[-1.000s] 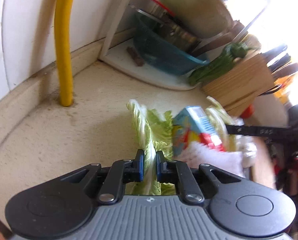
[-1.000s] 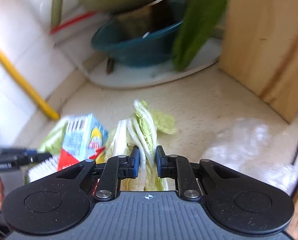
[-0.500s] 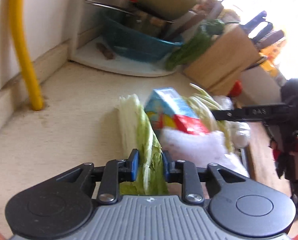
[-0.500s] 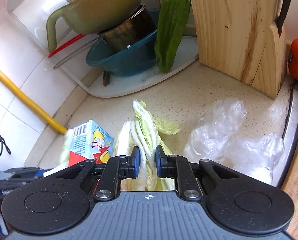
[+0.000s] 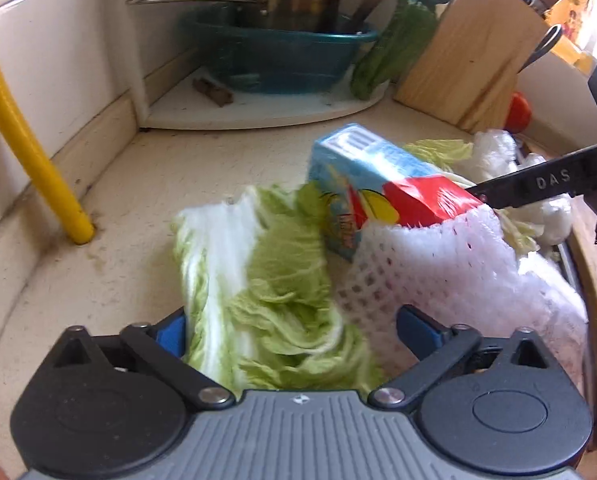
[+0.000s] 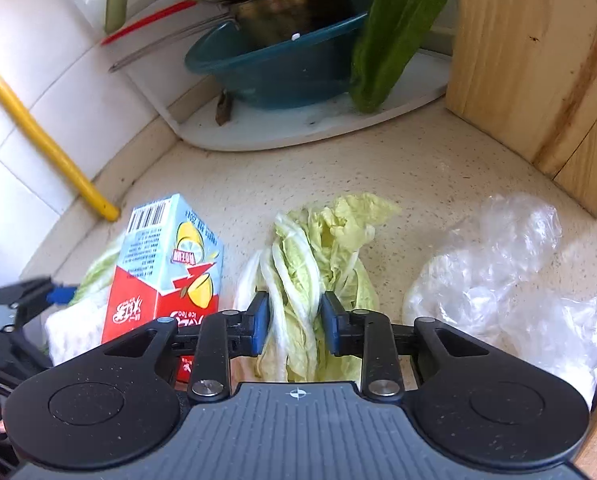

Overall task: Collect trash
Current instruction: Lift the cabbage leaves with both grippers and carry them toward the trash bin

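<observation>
Compared with a second earlier: both sets of jaws parted from their cabbage leaves, left gripper (image 5: 290,330) swung toward the carton and rolled, right gripper (image 6: 294,322) barely shifted.

Left gripper: jaws opening and already wide, left cabbage leaf (image 5: 254,280) lying loose between them, pads apparently clear of it; white foam net (image 5: 458,276) just beside the right-hand pad.

Right gripper: jaws opening but narrow as yet, right cabbage leaf (image 6: 318,264) between the blue pads, contact too close to judge.

Location of trash: drink carton (image 6: 166,264) tilted between the two leaves, resting on the foam net; clear plastic bag (image 6: 498,276) near the knife block (image 6: 538,60); all gathered on the countertop (image 6: 378,168) in one loose heap.

Step in hand, judged: release of both leaves onto the heap.

For a clean release: full opening before any lift, then straight withdrawal along the fingers, avoiding a snag on the limp leaf or the net. Care near the carton, likely to tip if nudged. Blue basin (image 6: 282,68) and green vegetable (image 6: 394,28) on the rack not to be disturbed.
</observation>
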The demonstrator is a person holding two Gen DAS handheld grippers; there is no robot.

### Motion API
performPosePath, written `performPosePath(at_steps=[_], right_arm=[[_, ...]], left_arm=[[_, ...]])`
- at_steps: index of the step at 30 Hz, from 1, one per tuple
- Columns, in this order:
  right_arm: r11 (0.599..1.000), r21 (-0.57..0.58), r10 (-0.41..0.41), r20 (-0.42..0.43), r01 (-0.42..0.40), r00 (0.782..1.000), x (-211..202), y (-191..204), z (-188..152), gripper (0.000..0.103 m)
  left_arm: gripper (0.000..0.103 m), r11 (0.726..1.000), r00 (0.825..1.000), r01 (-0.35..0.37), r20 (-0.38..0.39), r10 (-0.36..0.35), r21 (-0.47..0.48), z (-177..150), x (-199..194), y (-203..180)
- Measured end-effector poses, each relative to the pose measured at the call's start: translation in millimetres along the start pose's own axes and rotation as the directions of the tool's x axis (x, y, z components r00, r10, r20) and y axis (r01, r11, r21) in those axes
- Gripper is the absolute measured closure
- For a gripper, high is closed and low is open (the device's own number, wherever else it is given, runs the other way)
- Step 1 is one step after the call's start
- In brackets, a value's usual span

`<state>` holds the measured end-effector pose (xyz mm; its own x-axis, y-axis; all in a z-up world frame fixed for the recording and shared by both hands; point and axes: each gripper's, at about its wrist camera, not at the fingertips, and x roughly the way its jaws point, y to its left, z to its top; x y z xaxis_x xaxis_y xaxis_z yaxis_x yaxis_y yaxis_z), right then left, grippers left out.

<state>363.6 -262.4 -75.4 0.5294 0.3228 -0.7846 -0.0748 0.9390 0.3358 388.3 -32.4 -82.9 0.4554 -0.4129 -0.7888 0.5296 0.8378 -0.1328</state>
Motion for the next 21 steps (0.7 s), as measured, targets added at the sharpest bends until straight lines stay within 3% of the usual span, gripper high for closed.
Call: performPosePath(at_steps=[2, 3, 4, 5, 7, 10, 13, 16, 19, 21], right_arm=[[1.0, 0.012, -0.025, -0.001, 0.025, 1.0, -5.3, 2.2, -0.1, 0.062], [1.0, 0.008, -0.023, 0.016, 0.023, 1.0, -10.8, 4.5, -0.2, 0.057], [1.0, -0.011, -0.016, 0.039, 0.016, 0.999, -15.6, 7.1, -0.1, 0.044], [0.999, -0.036, -0.016, 0.06, 0.018, 0.998, -18.4, 10.0, -0.1, 0.021], [0.994, -0.092, -0.043, 0.066, 0.049, 0.997, -14.4, 15.6, -0.3, 0.003], [0.988, -0.116, -0.103, 0.009, 0.103, 0.995, 5.8, 16.1, -1.5, 0.005], [0.986, -0.121, -0.113, 0.035, 0.116, 0.993, 7.7, 17.3, -2.7, 0.008], [0.982, -0.168, -0.087, 0.002, 0.086, 0.996, 8.7, 31.4, 0.4, 0.036], [0.984, -0.157, -0.086, -0.023, 0.081, 0.996, 9.7, 30.4, 4.2, 0.05], [0.996, -0.08, -0.053, -0.038, 0.05, 0.998, 4.0, 20.7, 6.1, 0.064]], left_arm=[[0.037, 0.999, 0.999, 0.034, 0.01, -0.034, -0.013, -2.0, -6.0, 0.6], [0.044, 0.999, 0.999, 0.035, 0.015, -0.034, -0.035, -1.9, -7.5, 4.0], [0.057, 0.998, 1.0, 0.023, 0.019, -0.022, -0.053, -2.2, -9.1, 7.5], [0.063, 0.996, 0.999, 0.034, 0.021, -0.032, -0.081, -1.4, -10.1, 12.7], [0.073, 0.981, 0.996, 0.081, 0.037, -0.075, -0.175, -1.7, -13.9, 26.9], [0.079, 0.961, 0.992, 0.12, 0.056, -0.109, -0.25, -4.6, -15.4, 37.9], [0.079, 0.952, 0.99, 0.134, 0.077, -0.117, -0.276, -8.8, -16.0, 38.0], [0.083, 0.919, 0.977, 0.213, 0.099, -0.191, -0.333, -10.5, -15.0, 41.6], [0.086, 0.879, 0.958, 0.287, 0.108, -0.266, -0.381, -14.0, -12.4, 44.2], [0.086, 0.853, 0.945, 0.325, 0.118, -0.304, -0.407, -16.7, -12.1, 44.4]])
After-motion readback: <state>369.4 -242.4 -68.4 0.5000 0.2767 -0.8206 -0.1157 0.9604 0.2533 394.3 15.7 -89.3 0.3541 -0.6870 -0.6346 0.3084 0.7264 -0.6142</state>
